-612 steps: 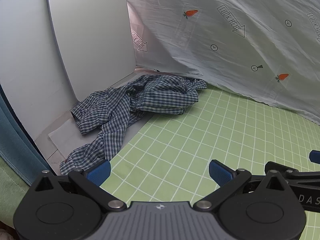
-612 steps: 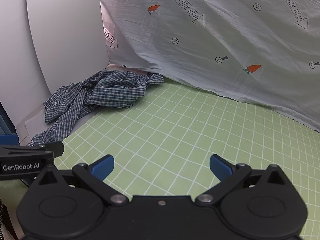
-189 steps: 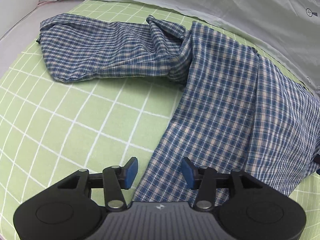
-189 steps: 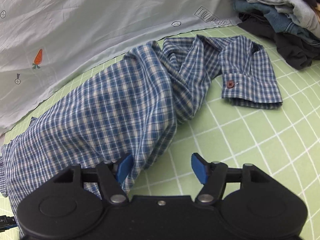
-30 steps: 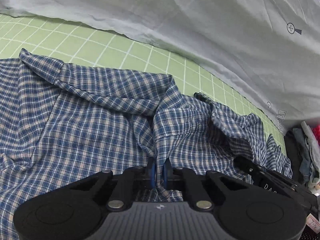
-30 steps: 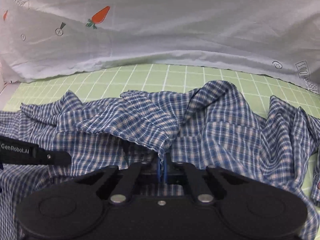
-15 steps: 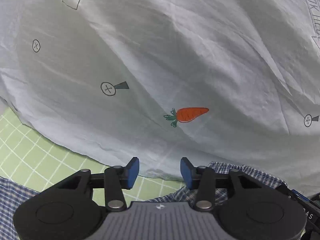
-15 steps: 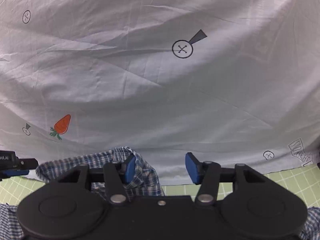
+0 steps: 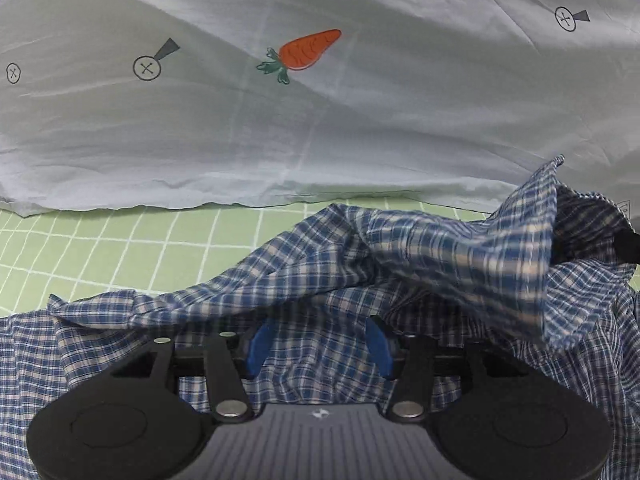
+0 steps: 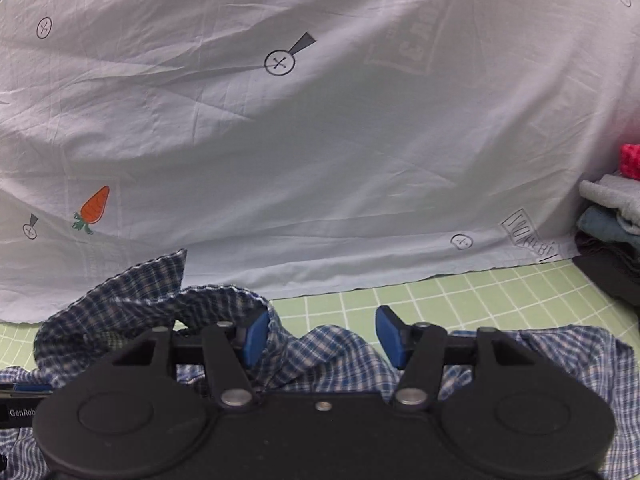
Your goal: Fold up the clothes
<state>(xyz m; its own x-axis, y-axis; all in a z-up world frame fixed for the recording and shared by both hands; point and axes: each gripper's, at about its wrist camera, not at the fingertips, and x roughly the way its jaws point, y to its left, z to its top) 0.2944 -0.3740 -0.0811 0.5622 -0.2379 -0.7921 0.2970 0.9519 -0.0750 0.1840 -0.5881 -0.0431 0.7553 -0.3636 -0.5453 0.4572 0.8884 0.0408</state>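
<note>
A blue plaid shirt (image 9: 400,264) lies rumpled on the green grid mat (image 9: 120,244), with one fold falling through the air on its right side. My left gripper (image 9: 318,344) is open and empty just above the shirt. In the right wrist view the same shirt (image 10: 132,300) bunches at the lower left, and my right gripper (image 10: 322,336) is open with cloth lying against its left finger (image 10: 254,338), nothing pinched between the two.
A pale sheet with carrot prints (image 9: 308,52) hangs as a backdrop behind the mat (image 10: 460,292). A stack of folded clothes (image 10: 612,232) sits at the far right in the right wrist view.
A second ago both grippers were shut on the shirt. They opened and let it go. Both views have now tilted back down and the shirt is dropping onto the mat.
</note>
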